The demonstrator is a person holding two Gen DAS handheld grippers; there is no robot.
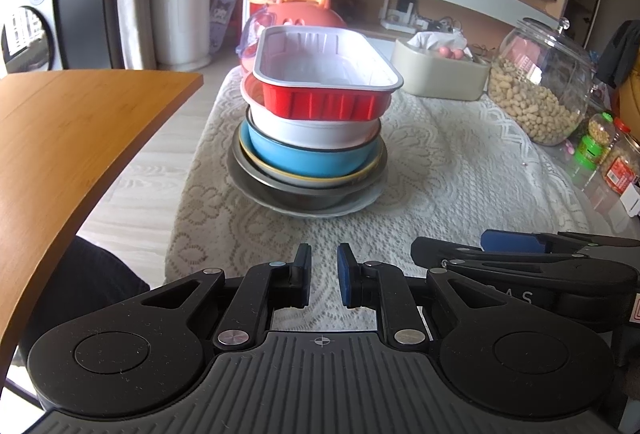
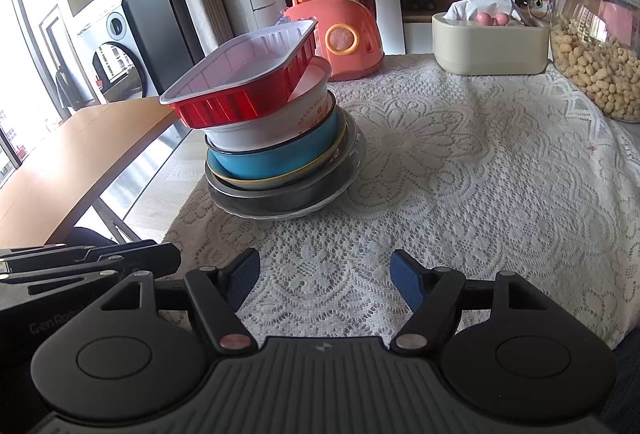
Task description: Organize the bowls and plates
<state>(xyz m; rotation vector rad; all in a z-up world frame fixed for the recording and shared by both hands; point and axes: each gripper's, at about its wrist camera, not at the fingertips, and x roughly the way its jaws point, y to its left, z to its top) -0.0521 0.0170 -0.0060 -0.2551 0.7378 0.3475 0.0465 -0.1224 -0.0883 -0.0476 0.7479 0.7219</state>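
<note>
We hold both grippers low over the lace cloth [image 2: 460, 162], pointing down and forward, side by side. The left gripper [image 1: 324, 276] has its blue pads drawn nearly together, only a thin slit between them, nothing gripped. The right gripper [image 2: 325, 280] stands well apart at the jaws, bare lace between its pads, nothing held. In the left view the right gripper's arms lie at 3 o'clock of our own; in the right view the left one lies at 9 o'clock.

At 12 o'clock from the left gripper, and 11 o'clock from the right, stands the stack [image 1: 312, 138], clear of both grippers. From the top down: a red foil tray [image 1: 326, 74] with a silver inside, empty, sitting tilted; a white bowl [image 2: 276, 130]; a blue bowl [image 1: 308, 158]; a yellow-rimmed dish [image 2: 280, 180]; a dark metal bowl [image 1: 296, 194]; and a clear plate [image 2: 276, 212] touching the cloth.

Farther off, at 1 to 2 o'clock, a beige box [image 2: 492, 46] holds tissue and pink balls, and a lidded glass jar [image 1: 544, 86] is partly filled with peanuts. Behind the stack sits an orange toy case [image 2: 340, 38]. A wooden table [image 1: 72, 138] lies at 9 o'clock.
</note>
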